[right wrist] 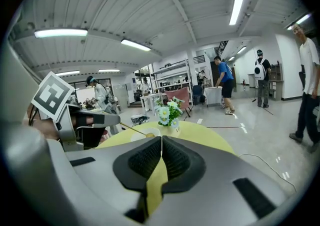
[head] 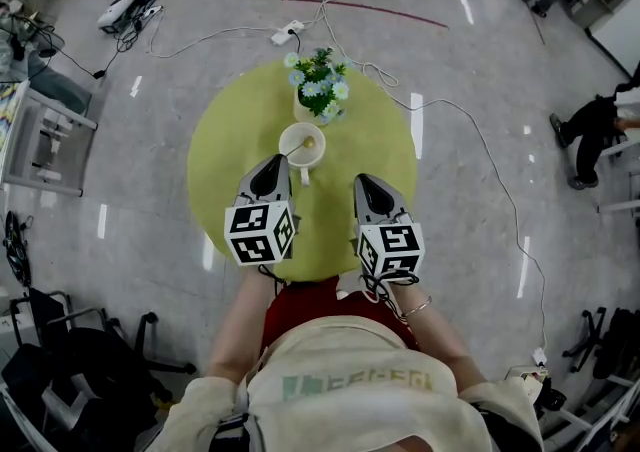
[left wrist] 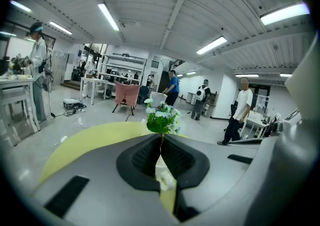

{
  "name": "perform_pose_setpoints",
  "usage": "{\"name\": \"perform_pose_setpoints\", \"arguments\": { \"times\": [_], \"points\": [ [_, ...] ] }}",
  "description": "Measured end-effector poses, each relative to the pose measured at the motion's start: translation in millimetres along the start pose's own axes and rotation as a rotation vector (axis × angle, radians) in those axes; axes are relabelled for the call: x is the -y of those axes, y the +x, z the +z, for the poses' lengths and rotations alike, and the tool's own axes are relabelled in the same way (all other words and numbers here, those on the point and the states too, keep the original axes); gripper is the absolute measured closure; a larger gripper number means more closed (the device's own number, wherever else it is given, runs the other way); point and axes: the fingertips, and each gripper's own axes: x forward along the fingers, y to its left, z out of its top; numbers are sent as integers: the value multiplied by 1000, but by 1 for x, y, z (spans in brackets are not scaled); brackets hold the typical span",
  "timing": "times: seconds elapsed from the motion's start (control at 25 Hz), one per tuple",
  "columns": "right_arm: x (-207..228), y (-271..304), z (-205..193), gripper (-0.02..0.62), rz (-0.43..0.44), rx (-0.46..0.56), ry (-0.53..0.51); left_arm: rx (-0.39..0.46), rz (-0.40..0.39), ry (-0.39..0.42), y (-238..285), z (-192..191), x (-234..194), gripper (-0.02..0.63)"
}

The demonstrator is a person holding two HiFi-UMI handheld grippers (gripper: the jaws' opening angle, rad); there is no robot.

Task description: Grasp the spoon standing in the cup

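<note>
**While the left jaws nip the spoon, the right gripper hangs shut beside it**

Where the round yellow-green table [head: 230,130] shows its middle in the head view, a white ceramic cup [head: 318,130] stands with its handle turned to 6 o'clock. A slim tan spoon [head: 311,143] stands in the cup, its bowl down inside and its thin handle leaning out toward 7 o'clock.

The left gripper [head: 281,160] sits just at the cup's 7 o'clock, tips at the rim. In the left gripper view its dark ribbed pads [left wrist: 145,157] are pressed together at the tips, with a thin brown sliver caught between them. The right gripper view shows the spoon's handle running straight up from the cup to those same tips. So the left jaws are pinching the handle's upper end. White from the cup shows through the gap below the tips.

The right gripper [head: 360,180] hovers at the cup's 5 o'clock, near it but apart. Its jaws are closed flat on each other with nothing between, and only yellow tabletop shows under them.

A small white vase of blue-and-white flowers [head: 320,85] stands at the cup's 12 o'clock, close behind it. A white cable [head: 480,140] trails across the grey floor at the table's 2 o'clock.
</note>
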Motion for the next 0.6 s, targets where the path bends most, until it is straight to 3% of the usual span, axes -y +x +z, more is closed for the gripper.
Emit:
{"name": "perform_pose_setpoints", "arguments": {
  "times": [0.6],
  "points": [
    [4,-35,12,558,-22,75,-9,68,17,21,-41,10,13,580]
  ]
}}
